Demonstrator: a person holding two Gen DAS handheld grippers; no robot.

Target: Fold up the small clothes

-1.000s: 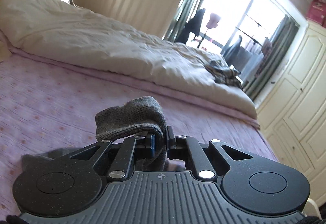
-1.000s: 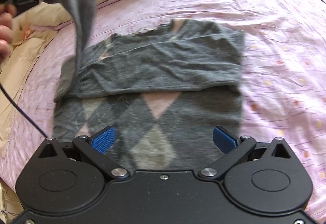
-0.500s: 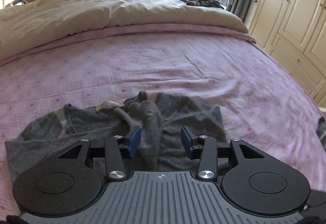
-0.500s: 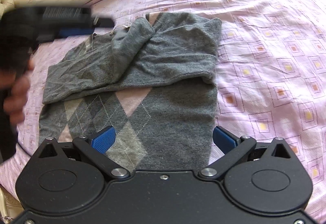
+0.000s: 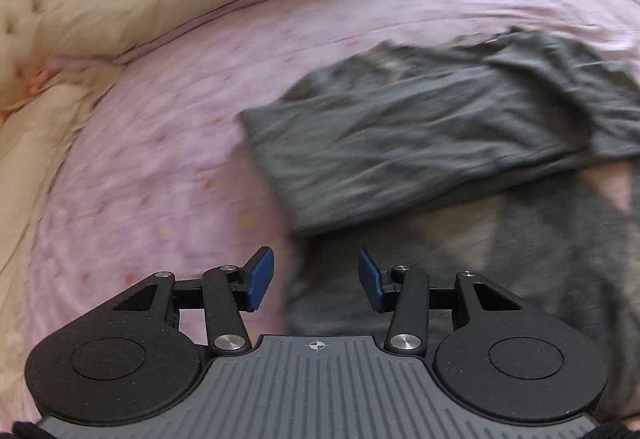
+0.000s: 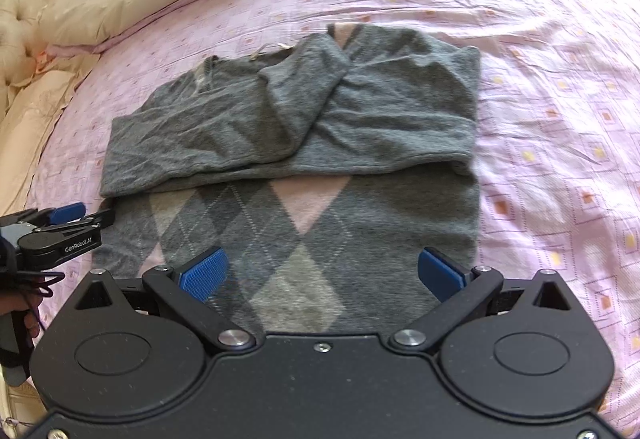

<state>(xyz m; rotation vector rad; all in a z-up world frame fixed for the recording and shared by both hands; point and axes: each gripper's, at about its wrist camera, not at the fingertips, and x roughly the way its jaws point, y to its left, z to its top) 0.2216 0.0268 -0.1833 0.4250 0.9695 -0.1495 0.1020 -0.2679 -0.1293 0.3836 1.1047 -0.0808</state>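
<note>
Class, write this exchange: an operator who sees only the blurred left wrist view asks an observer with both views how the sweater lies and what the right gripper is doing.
Operator: Are both sleeves folded in?
Observer: Yes, both sleeves lie crossed over the chest of the sweater.
Operator: What is the right gripper doing?
Observer: The right gripper is open and empty over the sweater's lower front.

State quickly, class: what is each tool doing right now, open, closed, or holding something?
Left tool: open, holding nothing, at the grey argyle sweater's edge.
Right tool: open wide, empty, above the sweater.
</note>
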